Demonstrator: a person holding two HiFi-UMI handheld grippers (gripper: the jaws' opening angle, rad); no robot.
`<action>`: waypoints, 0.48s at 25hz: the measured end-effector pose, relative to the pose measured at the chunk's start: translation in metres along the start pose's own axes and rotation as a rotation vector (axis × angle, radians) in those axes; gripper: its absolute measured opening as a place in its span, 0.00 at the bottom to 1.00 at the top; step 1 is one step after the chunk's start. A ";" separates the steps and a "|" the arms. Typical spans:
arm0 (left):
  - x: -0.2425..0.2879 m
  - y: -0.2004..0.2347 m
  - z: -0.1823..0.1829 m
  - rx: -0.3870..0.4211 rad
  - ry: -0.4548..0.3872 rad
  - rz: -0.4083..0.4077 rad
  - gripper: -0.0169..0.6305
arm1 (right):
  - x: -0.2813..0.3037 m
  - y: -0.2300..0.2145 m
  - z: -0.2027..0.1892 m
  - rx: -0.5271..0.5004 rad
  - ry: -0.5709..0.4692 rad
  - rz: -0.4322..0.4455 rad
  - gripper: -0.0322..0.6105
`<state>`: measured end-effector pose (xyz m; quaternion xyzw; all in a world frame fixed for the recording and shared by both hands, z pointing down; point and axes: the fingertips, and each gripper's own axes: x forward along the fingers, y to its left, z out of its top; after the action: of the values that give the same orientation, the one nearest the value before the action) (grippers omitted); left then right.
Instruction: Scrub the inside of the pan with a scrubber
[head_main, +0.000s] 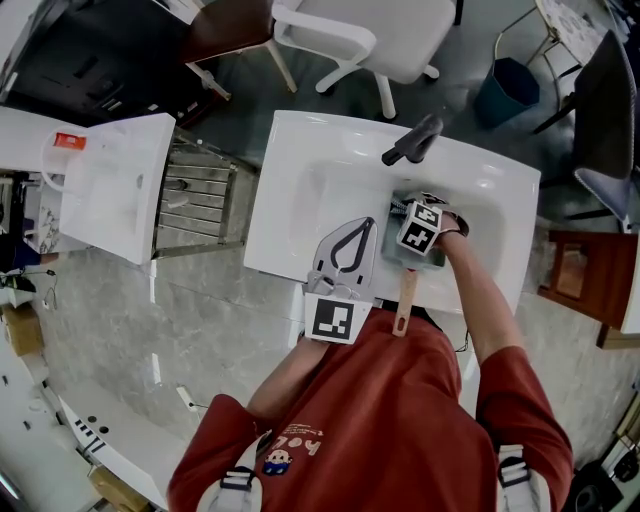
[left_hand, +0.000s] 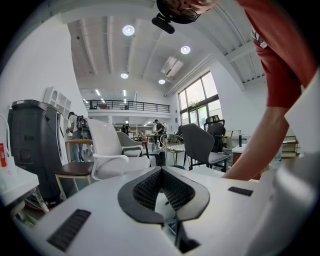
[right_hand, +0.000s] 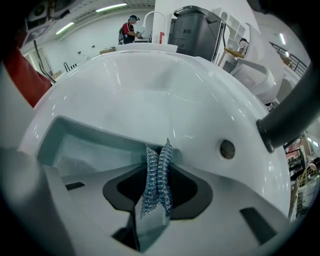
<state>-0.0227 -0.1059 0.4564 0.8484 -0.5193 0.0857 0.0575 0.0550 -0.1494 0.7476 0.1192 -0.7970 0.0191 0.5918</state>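
A pale teal square pan (head_main: 404, 252) with a wooden handle (head_main: 403, 305) lies in the white sink (head_main: 300, 170), handle over the near rim. My right gripper (head_main: 420, 240) reaches down into the pan, shut on a silvery-blue steel mesh scrubber (right_hand: 157, 177). In the right gripper view the scrubber sticks up between the jaws, with the pan's wall (right_hand: 75, 145) to the left and the sink's overflow hole (right_hand: 227, 148) to the right. My left gripper (head_main: 362, 224) hovers over the sink's near rim beside the pan, jaws together on nothing, apart from the handle.
A dark faucet (head_main: 415, 140) overhangs the sink just beyond the pan. A second white counter (head_main: 110, 180) and a metal rack (head_main: 195, 195) stand to the left. A white chair (head_main: 370, 40), a blue bin (head_main: 505, 90) and a wooden stool (head_main: 580, 275) surround the sink.
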 end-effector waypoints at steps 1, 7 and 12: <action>0.000 0.000 0.001 0.003 0.000 0.000 0.04 | 0.000 0.000 0.000 0.000 -0.001 -0.004 0.26; 0.000 -0.003 0.003 0.014 0.004 -0.004 0.04 | -0.001 0.000 -0.001 0.023 -0.003 -0.020 0.26; -0.003 0.000 0.005 0.019 0.011 0.004 0.04 | -0.023 -0.006 0.001 0.125 -0.063 -0.038 0.27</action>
<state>-0.0235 -0.1045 0.4510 0.8473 -0.5198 0.0956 0.0520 0.0617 -0.1514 0.7252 0.1718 -0.8099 0.0538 0.5582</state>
